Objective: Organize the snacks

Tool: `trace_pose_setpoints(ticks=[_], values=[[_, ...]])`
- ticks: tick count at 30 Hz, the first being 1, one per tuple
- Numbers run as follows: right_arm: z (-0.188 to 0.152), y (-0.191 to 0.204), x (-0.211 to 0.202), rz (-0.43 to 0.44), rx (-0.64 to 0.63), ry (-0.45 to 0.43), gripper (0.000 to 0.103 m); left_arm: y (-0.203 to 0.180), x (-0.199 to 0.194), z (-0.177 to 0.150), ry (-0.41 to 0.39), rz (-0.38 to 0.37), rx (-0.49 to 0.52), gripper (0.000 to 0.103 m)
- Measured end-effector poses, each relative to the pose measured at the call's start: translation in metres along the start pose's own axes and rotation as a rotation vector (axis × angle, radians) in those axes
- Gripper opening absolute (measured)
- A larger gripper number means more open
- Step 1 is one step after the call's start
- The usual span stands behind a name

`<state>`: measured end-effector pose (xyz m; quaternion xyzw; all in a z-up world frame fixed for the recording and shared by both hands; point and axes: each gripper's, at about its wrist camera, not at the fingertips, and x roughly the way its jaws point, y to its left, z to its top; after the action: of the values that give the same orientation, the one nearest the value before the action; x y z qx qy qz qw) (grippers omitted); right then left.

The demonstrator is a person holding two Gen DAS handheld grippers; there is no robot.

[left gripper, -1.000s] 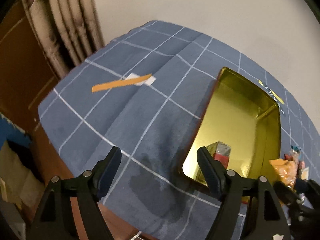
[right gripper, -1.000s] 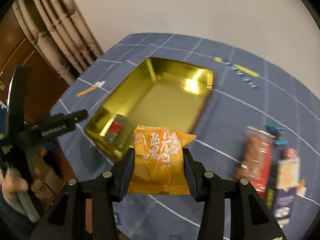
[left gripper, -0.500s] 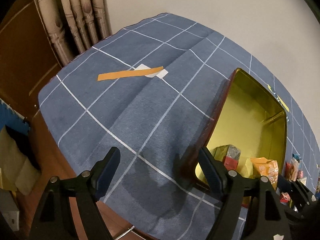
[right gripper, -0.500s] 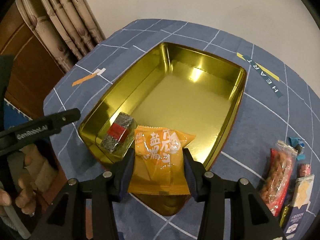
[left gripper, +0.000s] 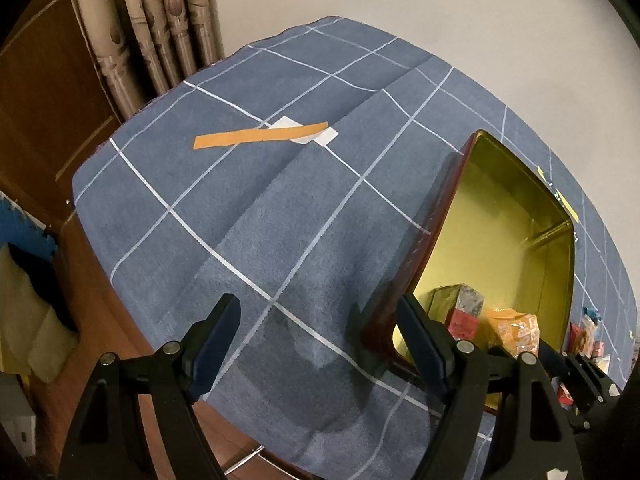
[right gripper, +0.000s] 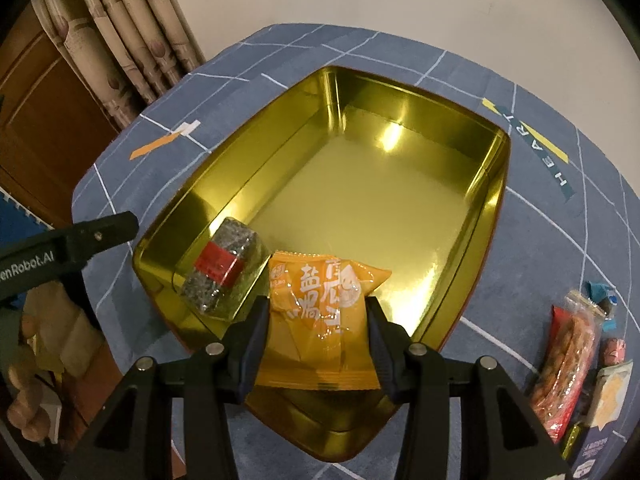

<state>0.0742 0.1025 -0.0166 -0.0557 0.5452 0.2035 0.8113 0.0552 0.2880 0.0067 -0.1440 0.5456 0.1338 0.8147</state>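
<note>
Right gripper (right gripper: 316, 330), clamped on orange snack pkt (right gripper: 320, 320), has dropped from above tin's near edge to inside gold tin (right gripper: 494, 208), beside red-label bar (right gripper: 220, 268); release likely next. Left gripper (left gripper: 316, 340) apart, empty, left of tin.

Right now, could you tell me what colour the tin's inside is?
Shiny gold inside the tin, best seen from the right wrist view.

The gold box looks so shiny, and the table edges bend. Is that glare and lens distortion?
Right wrist view: yes, a bright glare spot sits on the far floor of the gold tin, and its walls mirror the floor. Left wrist view: the fisheye lens curves the checked tablecloth, and dark shadows fall on it near the fingers.
</note>
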Motion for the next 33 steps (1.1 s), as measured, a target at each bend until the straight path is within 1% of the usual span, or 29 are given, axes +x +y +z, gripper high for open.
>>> trace_pose_setpoints(ticks=[6,15,27,33], values=[[0.0,0.005,0.003,-0.022,-0.023,-0.003,0.048,-0.002,0.001,-0.001,0.005,-0.003,0.008,0.077],[-0.001,0.011,0.008,-0.027,-0.046,0.006,0.048,-0.005,0.001,-0.004,0.009,-0.005,0.019,0.077],[-0.002,0.005,0.002,0.012,-0.01,0.002,0.051,-0.01,0.001,-0.005,0.012,0.001,0.03,0.077],[-0.008,-0.007,-0.018,0.03,0.023,-0.033,0.051,-0.012,0.0,-0.006,0.006,0.009,0.046,0.077]])
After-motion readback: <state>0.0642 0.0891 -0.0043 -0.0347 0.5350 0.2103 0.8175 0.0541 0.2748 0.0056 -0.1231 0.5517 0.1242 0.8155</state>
